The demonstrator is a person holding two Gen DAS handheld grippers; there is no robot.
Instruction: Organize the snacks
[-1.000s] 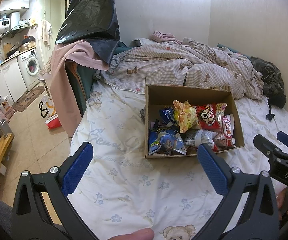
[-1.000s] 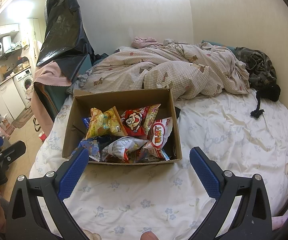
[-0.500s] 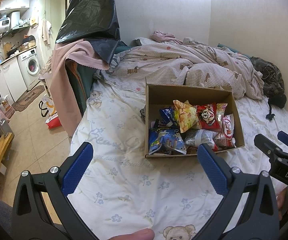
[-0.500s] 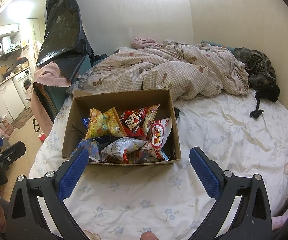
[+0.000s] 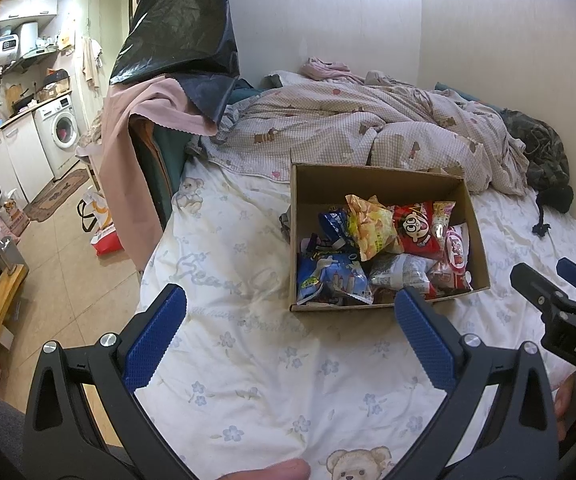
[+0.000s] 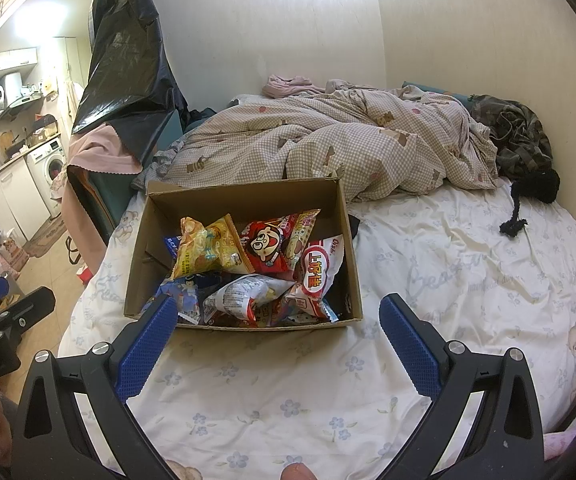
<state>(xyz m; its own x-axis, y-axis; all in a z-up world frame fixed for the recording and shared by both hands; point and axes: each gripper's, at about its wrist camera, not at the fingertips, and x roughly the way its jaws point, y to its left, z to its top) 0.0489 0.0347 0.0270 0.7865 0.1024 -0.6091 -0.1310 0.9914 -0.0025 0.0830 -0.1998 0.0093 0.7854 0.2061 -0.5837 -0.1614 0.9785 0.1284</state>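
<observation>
cardboard box (image 6: 244, 204) sits on the bed sheet (image 6: 428, 280), in front of the crumpled checked duvet (image 6: 328, 144). inside it: a heap of snack bags, including a yellow bag (image 6: 208, 252), a red bag (image 6: 266, 246) and a blue bag (image 5: 332, 280). left gripper (image 5: 288, 304) jaws wide apart, nothing between them, held above the sheet near the box. right gripper (image 6: 278, 312) likewise spread wide and empty, just short of the box's near wall.

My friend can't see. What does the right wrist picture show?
An open brown cardboard box full of colourful snack bags sits on a white flowered bedsheet. The right tool, blue-padded and open, hovers near it, holding nothing. A rumpled checked quilt lies behind.
</observation>
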